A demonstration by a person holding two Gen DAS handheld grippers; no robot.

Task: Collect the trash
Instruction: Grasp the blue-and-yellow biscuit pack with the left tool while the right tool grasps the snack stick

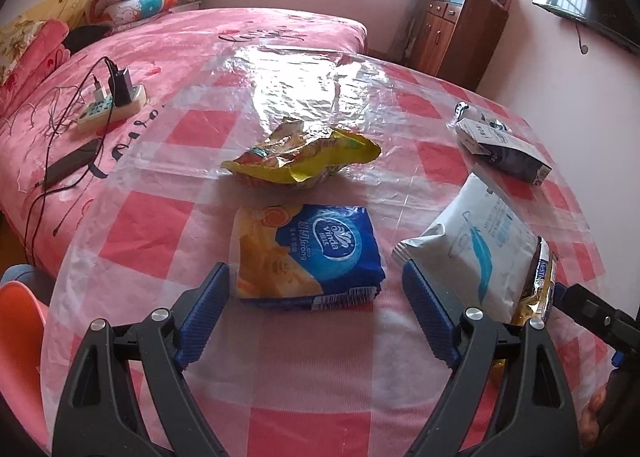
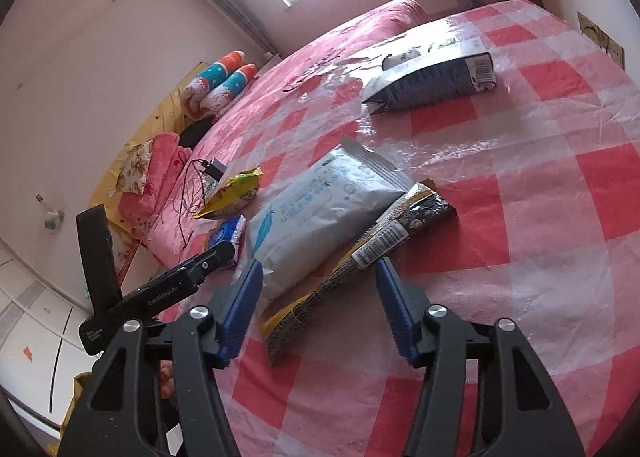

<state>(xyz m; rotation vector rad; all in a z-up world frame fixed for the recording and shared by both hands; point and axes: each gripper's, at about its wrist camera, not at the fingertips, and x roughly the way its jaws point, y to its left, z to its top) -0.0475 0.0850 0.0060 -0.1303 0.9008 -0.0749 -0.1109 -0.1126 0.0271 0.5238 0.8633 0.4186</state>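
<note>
My left gripper [image 1: 316, 289] is open, its fingers on either side of a blue and orange Vinda tissue pack [image 1: 308, 253] lying on the checked sheet. A crumpled yellow snack wrapper [image 1: 304, 159] lies beyond it. A white wet-wipe pack [image 1: 476, 245] lies to the right, over a black and gold wrapper [image 1: 538, 285]. My right gripper [image 2: 318, 277] is open, its fingers around the near end of the black and gold wrapper [image 2: 376, 245] and beside the white pack [image 2: 316, 209]. A dark grey pouch [image 2: 432, 83] lies farther off.
A red and white checked plastic sheet [image 1: 320, 377] covers the pink bed [image 1: 180, 41]. A power strip with chargers and cables [image 1: 112, 105] lies at the left. An orange chair [image 1: 20, 337] stands at the near left. A wooden cabinet [image 1: 452, 33] is at the back.
</note>
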